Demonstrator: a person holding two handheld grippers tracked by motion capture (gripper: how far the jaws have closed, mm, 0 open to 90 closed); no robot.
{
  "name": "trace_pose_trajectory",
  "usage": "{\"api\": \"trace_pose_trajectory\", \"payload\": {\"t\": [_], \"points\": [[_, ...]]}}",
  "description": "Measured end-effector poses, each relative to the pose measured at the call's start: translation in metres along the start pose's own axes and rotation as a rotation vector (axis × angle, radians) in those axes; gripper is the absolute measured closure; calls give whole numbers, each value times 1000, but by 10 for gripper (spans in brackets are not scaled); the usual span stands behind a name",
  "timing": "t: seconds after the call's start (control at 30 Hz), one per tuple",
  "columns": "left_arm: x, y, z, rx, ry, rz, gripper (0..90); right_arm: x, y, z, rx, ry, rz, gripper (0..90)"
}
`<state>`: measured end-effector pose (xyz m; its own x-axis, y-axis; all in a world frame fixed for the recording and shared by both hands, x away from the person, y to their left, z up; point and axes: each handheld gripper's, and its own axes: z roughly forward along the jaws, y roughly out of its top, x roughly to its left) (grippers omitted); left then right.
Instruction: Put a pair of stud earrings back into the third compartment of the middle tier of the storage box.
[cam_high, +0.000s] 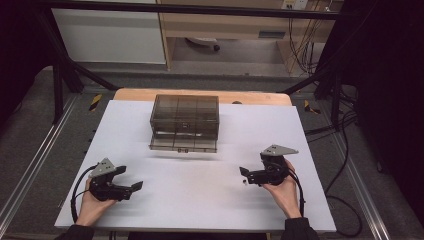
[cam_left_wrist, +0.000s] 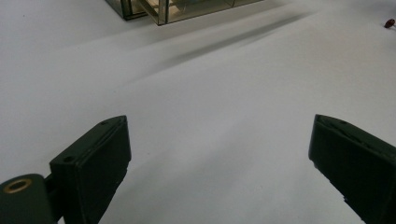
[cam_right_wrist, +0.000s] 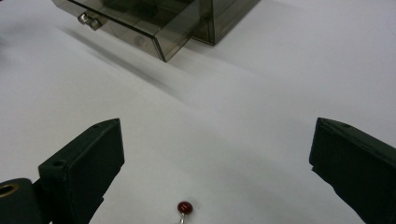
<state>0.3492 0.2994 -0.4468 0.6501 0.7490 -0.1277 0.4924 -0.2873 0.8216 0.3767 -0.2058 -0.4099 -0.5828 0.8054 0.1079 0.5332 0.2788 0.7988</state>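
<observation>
1. Two hand-held black grippers rest low over the white table top (cam_high: 200, 200), both on the person's side of the smoky see-through plastic drawer box (cam_high: 184, 122), which serves as the landmark here.
2. The drawer box stands at the far middle of the table top, its bottom drawer (cam_high: 183, 142) pulled out toward the person, with small metal knobs (cam_right_wrist: 88, 20) on the drawer front.
3. The left gripper (cam_high: 131, 181) lies near and to the left of the box, well apart from it; its jaws are spread wide with nothing between them.
4. The right gripper (cam_high: 243, 175) lies near and to the right of the box, jaws likewise spread wide and holding nothing.
5. A small dark red round-headed pin (cam_right_wrist: 185, 207) lies on the table top between the right gripper's jaws, untouched, well short of the drawer.
</observation>
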Motion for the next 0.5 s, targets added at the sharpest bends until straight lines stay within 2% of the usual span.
{"api": "trace_pose_trajectory", "payload": {"t": [0.1,0.33,0.5], "points": [[0,0,0,0,0,1,54,-1,-10,-1,8,-2,11,43],[-1,0,0,1,-1,2,54,2,-22,1,25,17,16,54],[0,0,0,0,-4,2,54,3,-28,3,34,10,15,88]]}}
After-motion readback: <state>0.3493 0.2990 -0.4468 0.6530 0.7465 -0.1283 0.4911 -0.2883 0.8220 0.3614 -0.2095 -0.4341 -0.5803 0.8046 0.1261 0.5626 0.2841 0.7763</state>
